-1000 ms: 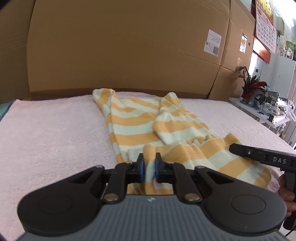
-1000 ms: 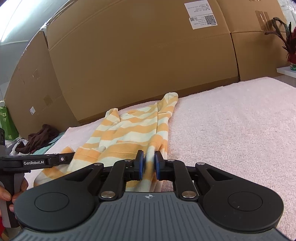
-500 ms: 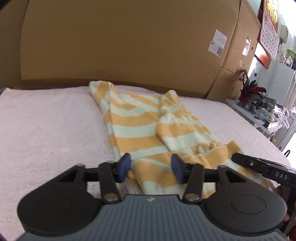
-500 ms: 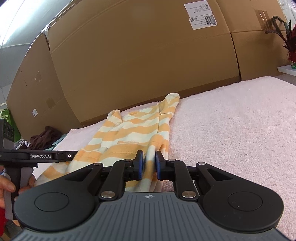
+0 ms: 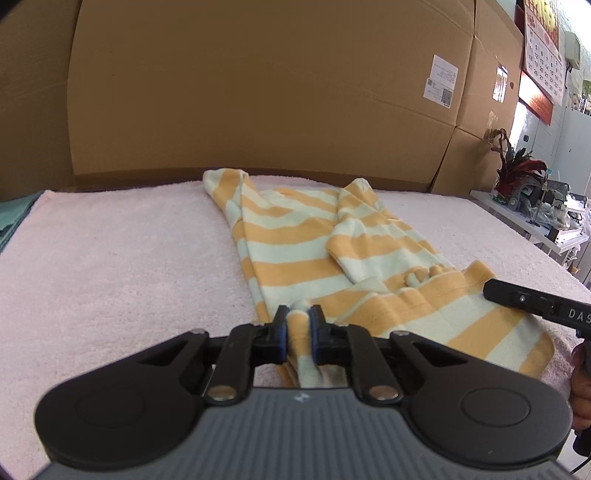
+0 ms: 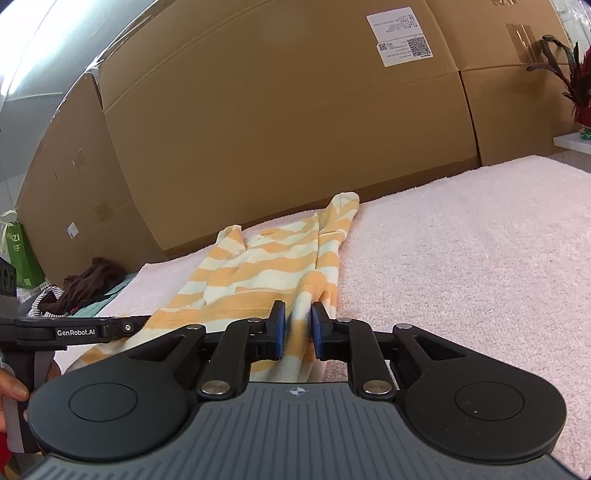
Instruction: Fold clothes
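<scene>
Shirt [image 5: 295, 258] | near hem pinched in left hand-held gripper [image 5: 298, 332] and right hand-held gripper [image 6: 298, 328], both clamped | corners best lifted level, carried far together.

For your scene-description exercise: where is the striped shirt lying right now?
The striped shirt lies mid-view on the pink towel, below the cardboard boxes, its near hem pinched by the left gripper and right gripper.

far side walled by large cardboard boxes [image 5: 258, 92] with white labels [image 6: 400, 35]. pink towelling surface [image 5: 110, 258] spread below. calendar [image 5: 543, 40] hung far right, red-leaved plant [image 5: 517, 166] beneath.
</scene>
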`<state>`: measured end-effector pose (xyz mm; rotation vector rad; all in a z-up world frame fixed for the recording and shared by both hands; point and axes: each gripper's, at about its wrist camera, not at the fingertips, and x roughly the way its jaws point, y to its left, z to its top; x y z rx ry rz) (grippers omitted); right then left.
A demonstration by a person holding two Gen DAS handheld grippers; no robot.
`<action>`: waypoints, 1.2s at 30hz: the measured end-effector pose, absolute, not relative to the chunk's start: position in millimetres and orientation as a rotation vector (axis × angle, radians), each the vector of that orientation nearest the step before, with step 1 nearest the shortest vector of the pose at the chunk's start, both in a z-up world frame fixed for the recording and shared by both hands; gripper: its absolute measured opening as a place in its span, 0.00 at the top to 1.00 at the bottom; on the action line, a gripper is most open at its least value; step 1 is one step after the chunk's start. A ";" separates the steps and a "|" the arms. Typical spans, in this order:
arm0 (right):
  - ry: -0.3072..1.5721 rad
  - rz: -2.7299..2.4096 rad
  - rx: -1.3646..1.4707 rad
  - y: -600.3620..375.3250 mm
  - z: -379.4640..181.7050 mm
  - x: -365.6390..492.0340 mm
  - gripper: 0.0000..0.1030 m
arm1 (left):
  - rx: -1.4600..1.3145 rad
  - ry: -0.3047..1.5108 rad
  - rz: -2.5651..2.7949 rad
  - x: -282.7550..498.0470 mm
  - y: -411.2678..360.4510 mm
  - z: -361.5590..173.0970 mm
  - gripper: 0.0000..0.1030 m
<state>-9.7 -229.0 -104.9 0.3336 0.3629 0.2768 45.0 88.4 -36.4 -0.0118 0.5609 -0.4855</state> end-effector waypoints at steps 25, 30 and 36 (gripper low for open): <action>0.519 0.357 0.651 -246.9 -106.9 11.1 1.00 | -0.203 0.523 -0.711 13.0 79.0 -30.8 0.51; 0.494 0.382 0.653 -248.6 -106.3 -3.0 1.00 | -0.183 0.502 -0.711 22.0 80.5 -48.3 0.51; 0.458 0.448 0.584 -236.4 -102.9 -32.1 0.92 | -0.236 0.315 -0.761 -17.9 106.0 -45.0 0.58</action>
